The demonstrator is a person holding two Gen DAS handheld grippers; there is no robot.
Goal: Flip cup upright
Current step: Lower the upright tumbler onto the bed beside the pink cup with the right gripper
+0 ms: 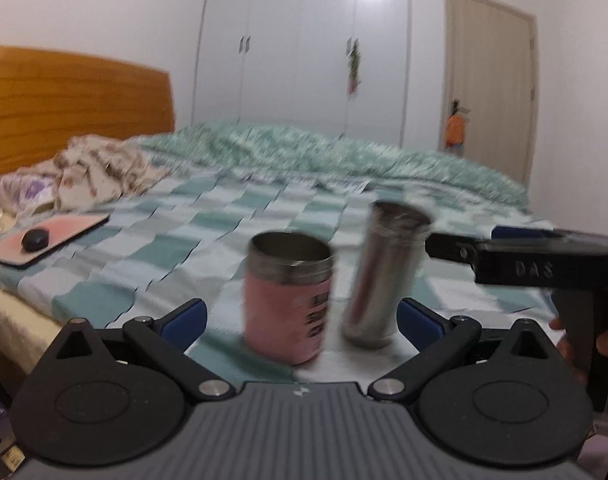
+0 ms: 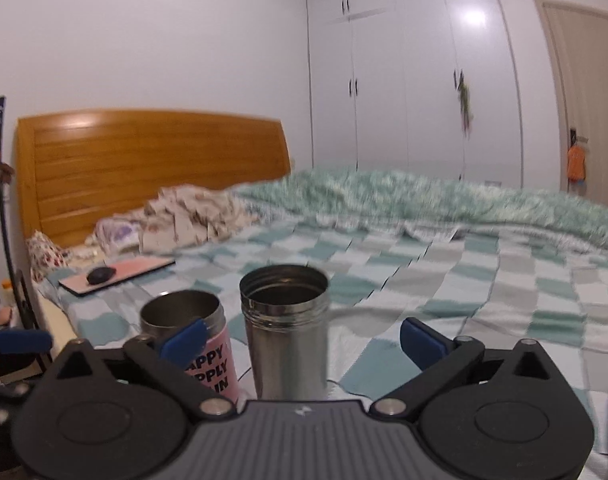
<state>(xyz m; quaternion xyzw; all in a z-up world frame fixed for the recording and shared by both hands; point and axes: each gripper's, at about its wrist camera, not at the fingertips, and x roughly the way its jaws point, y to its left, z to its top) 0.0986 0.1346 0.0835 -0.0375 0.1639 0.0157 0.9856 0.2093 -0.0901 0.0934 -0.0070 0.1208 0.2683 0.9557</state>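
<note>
Right wrist view shows both cups standing mouth-up on the bed (image 2: 443, 280): a steel cup (image 2: 286, 332) and, just beside it, a pink cup (image 2: 208, 344). Steel looks stiff, light and slippery; I'd grip mid-wall. Soft bedding may tip them. Right gripper (image 2: 302, 338) and left gripper (image 1: 302, 316) both gape wide, holding nothing. A mouse (image 1: 34, 239) lies well apart.

Soft indoor light, glare on wardrobe (image 2: 473, 18), motion blur, fisheye-curved dark corners
</note>
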